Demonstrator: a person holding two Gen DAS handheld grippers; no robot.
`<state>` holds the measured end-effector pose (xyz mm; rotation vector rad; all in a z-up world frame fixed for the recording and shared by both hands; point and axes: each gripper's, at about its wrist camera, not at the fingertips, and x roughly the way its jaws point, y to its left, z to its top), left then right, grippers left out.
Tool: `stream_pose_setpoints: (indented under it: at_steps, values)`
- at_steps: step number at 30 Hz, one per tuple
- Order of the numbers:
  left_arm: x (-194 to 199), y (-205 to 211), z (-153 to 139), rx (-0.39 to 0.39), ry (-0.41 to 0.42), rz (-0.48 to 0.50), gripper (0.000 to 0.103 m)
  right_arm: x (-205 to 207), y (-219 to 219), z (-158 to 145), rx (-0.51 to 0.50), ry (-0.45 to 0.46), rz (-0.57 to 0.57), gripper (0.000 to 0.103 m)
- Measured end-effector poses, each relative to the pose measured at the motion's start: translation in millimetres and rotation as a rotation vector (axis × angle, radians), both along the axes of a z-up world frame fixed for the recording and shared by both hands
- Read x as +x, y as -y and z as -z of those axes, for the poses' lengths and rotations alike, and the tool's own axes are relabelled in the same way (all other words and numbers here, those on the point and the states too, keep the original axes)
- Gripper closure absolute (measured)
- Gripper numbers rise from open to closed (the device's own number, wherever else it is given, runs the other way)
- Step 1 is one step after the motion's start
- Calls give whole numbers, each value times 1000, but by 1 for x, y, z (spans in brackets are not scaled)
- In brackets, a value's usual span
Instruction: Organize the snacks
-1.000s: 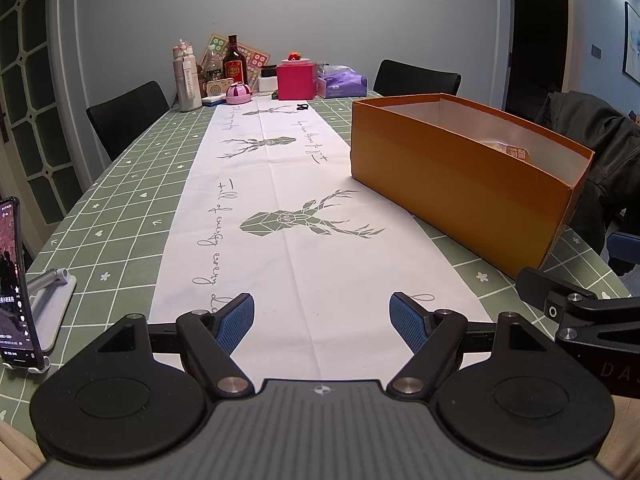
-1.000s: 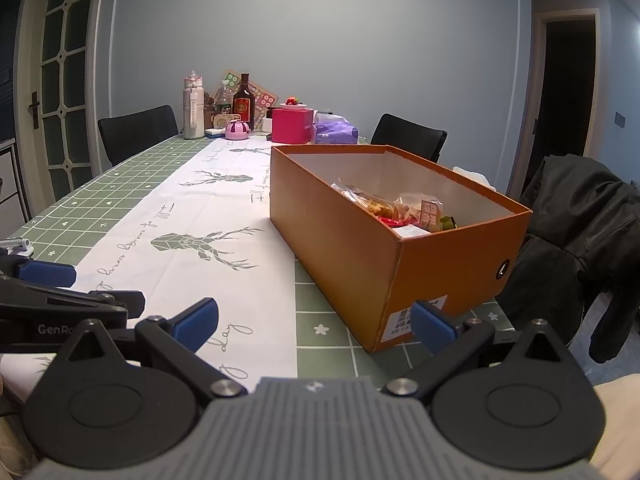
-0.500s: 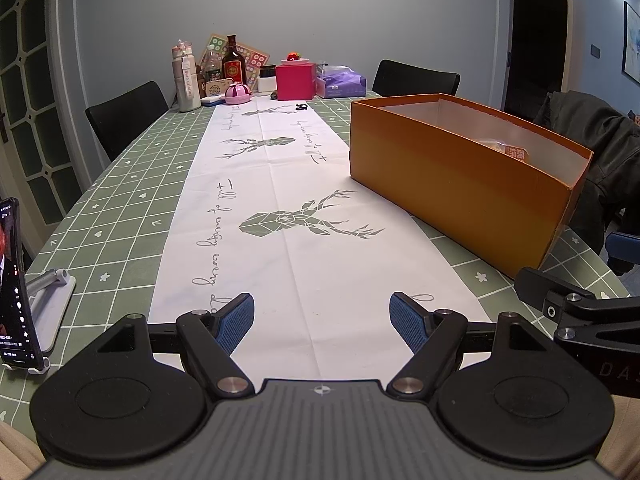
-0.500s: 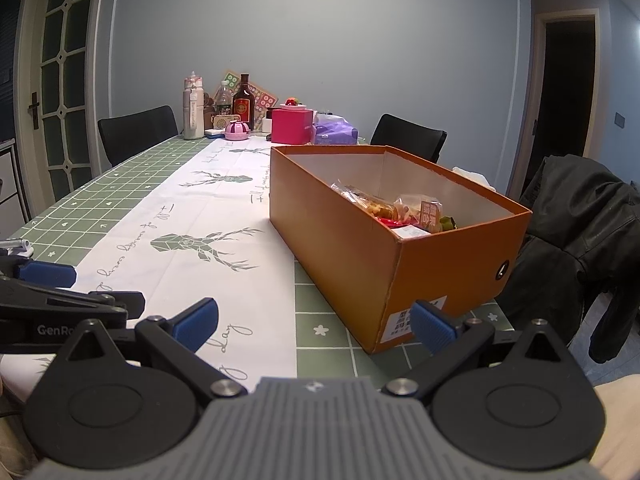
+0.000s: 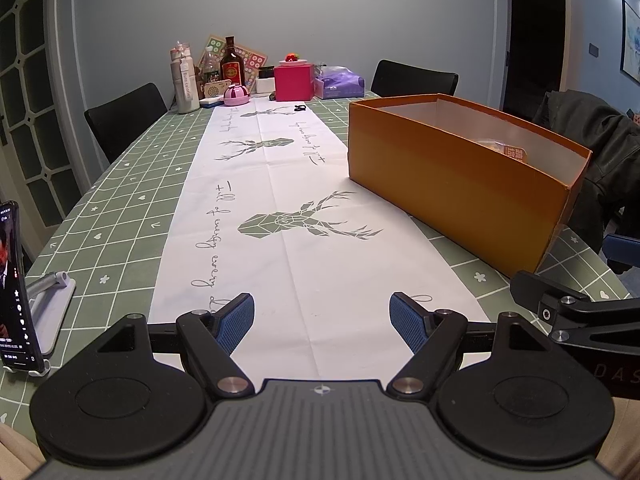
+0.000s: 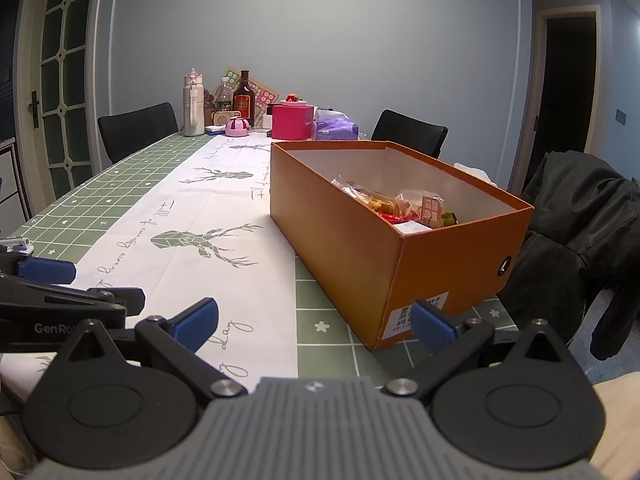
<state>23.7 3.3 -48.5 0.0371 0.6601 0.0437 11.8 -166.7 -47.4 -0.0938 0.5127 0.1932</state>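
Observation:
An open orange cardboard box (image 6: 360,236) stands on the table's right side and also shows in the left wrist view (image 5: 452,184). Several wrapped snacks (image 6: 404,206) lie inside its near end; only one packet top (image 5: 514,154) shows in the left wrist view. My left gripper (image 5: 322,322) is open and empty, low over the white deer-print runner (image 5: 288,216) at the near edge. My right gripper (image 6: 314,322) is open and empty, just short of the box's near corner. Each gripper shows at the edge of the other's view.
A phone on a white stand (image 5: 16,292) sits at the near left. Bottles (image 5: 232,66), a pink box (image 5: 293,82) and a purple tissue pack (image 5: 338,80) crowd the far end. Black chairs (image 5: 124,120) flank the table. A dark jacket (image 6: 580,232) hangs at the right.

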Motion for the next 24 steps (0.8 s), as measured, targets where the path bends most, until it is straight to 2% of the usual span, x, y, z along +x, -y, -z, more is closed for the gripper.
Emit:
stream_pose_setpoints:
  at_steps: [24]
  values:
    - [0, 0, -1, -7, 4, 10, 13, -1, -1, 3, -1, -10, -5, 3]
